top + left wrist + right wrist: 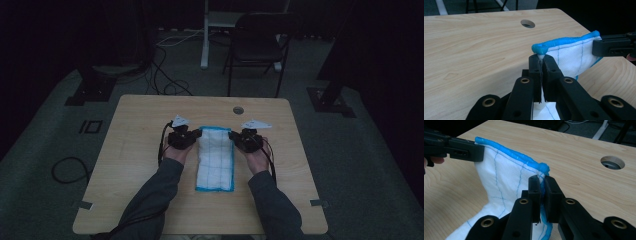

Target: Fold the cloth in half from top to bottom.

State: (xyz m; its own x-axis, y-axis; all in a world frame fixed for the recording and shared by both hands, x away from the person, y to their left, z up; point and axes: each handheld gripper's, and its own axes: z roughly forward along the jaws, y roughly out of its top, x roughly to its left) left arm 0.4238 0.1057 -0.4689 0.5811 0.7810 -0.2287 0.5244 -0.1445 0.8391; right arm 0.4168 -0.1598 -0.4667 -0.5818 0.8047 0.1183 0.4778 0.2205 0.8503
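A white cloth with thin blue grid lines and a blue hem lies lengthwise in the middle of the wooden table. My left gripper is shut on the cloth's far left corner, and my right gripper is shut on its far right corner. In the left gripper view the jaws pinch the blue-hemmed corner of the cloth, lifted off the table, with the other gripper at the far end of the hem. In the right gripper view the cloth hangs from the pinched corner down to the table.
A round cable hole sits in the table near its far edge. A dark chair and a white desk leg stand on the floor beyond the table. Cables trail across the carpet.
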